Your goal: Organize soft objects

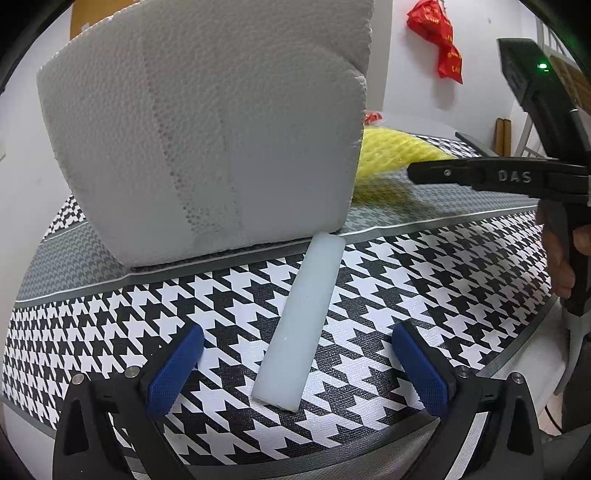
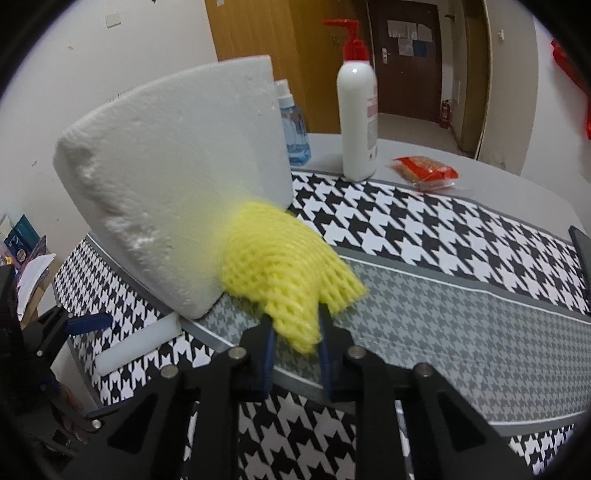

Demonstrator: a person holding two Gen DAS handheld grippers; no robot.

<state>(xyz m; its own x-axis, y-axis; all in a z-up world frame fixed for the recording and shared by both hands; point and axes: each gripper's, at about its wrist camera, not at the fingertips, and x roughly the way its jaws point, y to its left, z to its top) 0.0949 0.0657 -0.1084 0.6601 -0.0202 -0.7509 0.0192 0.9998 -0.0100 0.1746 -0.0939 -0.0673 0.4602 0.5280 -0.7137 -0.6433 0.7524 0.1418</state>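
Right wrist: fingers (image 2: 295, 341) around yellow net (image 2: 280, 258).

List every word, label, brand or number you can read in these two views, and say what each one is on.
"DAS": raised letters on the side of the right gripper, seen from the left wrist view.
White pump bottle: red print on its label, too blurred to read.
Red hanging bag: yellow characters, too blurred to read.
Papers on the brown door: too small to read.
Red snack packet: no legible text.
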